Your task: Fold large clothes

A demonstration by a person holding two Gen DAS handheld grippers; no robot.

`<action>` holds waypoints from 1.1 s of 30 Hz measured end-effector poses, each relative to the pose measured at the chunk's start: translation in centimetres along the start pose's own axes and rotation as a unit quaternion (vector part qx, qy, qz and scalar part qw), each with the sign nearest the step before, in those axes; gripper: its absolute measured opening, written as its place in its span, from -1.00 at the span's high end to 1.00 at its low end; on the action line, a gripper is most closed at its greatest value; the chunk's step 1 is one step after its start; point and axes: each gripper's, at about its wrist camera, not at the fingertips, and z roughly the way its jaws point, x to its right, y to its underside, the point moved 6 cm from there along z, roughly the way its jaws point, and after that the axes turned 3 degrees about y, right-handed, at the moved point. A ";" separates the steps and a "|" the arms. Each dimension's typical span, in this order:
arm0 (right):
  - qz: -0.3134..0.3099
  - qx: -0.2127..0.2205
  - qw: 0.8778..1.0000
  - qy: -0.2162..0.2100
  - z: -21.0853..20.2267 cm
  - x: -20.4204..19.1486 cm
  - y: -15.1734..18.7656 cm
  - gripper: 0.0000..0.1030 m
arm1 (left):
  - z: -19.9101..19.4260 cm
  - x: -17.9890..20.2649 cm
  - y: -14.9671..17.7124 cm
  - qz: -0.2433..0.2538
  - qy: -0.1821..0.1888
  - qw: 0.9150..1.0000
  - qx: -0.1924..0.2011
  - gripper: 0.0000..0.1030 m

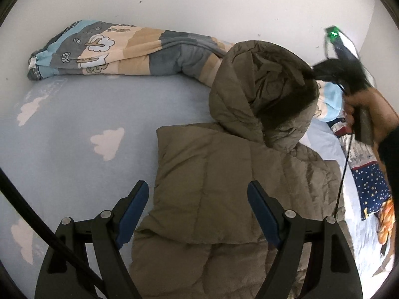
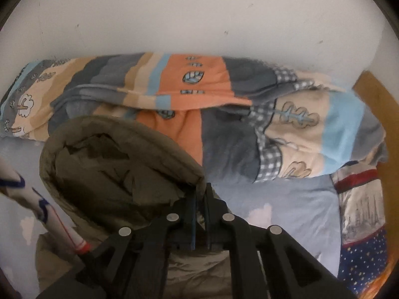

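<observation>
An olive puffer jacket (image 1: 219, 182) lies on the blue bed sheet, its body folded into a narrow block. Its hood (image 1: 264, 92) stands lifted at the far end. My left gripper (image 1: 198, 194) is open and empty, hovering over the jacket's body. My right gripper (image 2: 201, 194) is shut on the hood's rim (image 2: 159, 149) and holds it up; it also shows in the left wrist view (image 1: 321, 71) at the hood's right edge, held by a hand.
A rolled patterned quilt (image 1: 119, 49) lies along the white wall behind the jacket. A starry blue and red cloth (image 2: 361, 224) lies at the right. The cloud-print sheet (image 1: 74, 137) spreads left of the jacket. A wooden bed frame (image 2: 379, 94) is at far right.
</observation>
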 end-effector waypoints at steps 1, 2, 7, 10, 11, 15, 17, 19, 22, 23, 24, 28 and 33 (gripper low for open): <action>0.003 0.010 1.000 -0.003 -1.1 0.1 0.5 0.89 | -0.1 0.0 0.0 -0.002 0.003 1.000 0.001 -0.56; 0.004 0.018 1.000 -0.007 -1.9 0.0 1.0 0.89 | -0.3 0.2 0.0 -0.004 0.008 1.000 0.002 -0.56; 0.008 0.049 0.998 -0.037 -8.5 0.7 5.8 0.89 | -1.0 1.2 0.2 -0.013 0.035 0.999 0.000 -0.56; 0.014 0.057 0.997 -0.058 -12.1 1.2 9.7 0.89 | -1.3 1.9 0.2 -0.012 0.049 0.999 0.001 -0.56; 0.014 0.061 0.996 -0.068 -13.3 1.3 11.4 0.89 | -1.6 2.1 0.2 -0.010 0.050 0.999 0.004 -0.56; 0.021 0.065 0.994 -0.087 -16.7 1.6 18.0 0.90 | -2.2 2.8 0.1 -0.012 0.067 0.998 0.014 -0.56; 0.032 0.057 0.993 -0.098 -17.2 1.6 21.3 0.90 | -2.1 3.0 0.2 -0.014 0.074 0.997 0.015 -0.56; 0.026 0.042 0.994 -0.094 -16.6 1.1 25.3 0.90 | -1.5 3.4 0.4 -0.011 0.073 0.997 0.013 -0.56; 0.022 0.009 0.997 -0.078 -13.7 0.2 30.2 0.90 | -0.4 4.1 1.0 -0.007 0.066 0.998 0.008 -0.56; 0.020 0.000 0.997 -0.068 -12.7 0.1 31.3 0.90 | 0.1 4.4 1.2 -0.002 0.063 0.998 0.005 -0.56; 0.003 -0.010 0.999 -0.052 -11.4 -0.3 32.3 0.90 | 0.3 4.7 1.5 0.002 0.062 0.998 0.003 -0.56; -0.046 -0.022 0.999 -0.020 -9.4 -1.4 33.4 0.90 | 2.0 6.4 2.4 0.033 0.050 0.998 0.013 -0.56; -0.067 -0.024 0.997 -0.017 -8.8 -2.5 34.2 0.88 | 7.0 7.2 5.2 0.070 -0.011 0.996 -0.046 -0.56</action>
